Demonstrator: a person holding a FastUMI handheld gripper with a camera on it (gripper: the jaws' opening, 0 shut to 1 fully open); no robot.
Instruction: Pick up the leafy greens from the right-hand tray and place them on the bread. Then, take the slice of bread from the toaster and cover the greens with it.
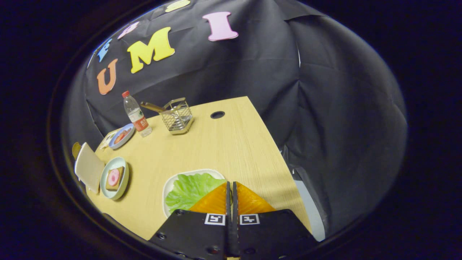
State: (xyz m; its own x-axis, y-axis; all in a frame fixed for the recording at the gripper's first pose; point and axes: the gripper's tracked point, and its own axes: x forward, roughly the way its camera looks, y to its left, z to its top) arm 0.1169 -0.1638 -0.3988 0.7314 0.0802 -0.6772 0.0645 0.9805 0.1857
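- Right now my gripper (231,185) has its two orange fingers (213,204) pressed together, with only a thin dark seam between them and nothing pinched.
- Just ahead of the fingertips, a little to their left, lies the leafy greens (189,189), a flat, crinkled green leaf spread over a white tray (169,184); my left finger covers the near edge of the leaf, though I cannot tell whether it touches.
- Farther to the left of my fingers sits a pale round plate (114,178) holding the bread (115,177), a square brown slice with a pink round slice on top of it.
- Just beyond that plate, further to the left, stands a pale, rounded box shape that I take for the toaster (88,167); its slot is not visible to me, so I cannot make out any slice in it.
- Well beyond my fingers, toward the far left of the tabletop (231,144), is a blue-rimmed dish (122,136) with reddish food on it.
- Beside that dish stands a clear water bottle (136,114) with a red cap, upright.
- Just to the right of the bottle is a wire basket (177,117) with a handle sticking out to its left.
- Straight beyond my fingers, near the far edge, is a small dark round hole (217,115) in the wood.
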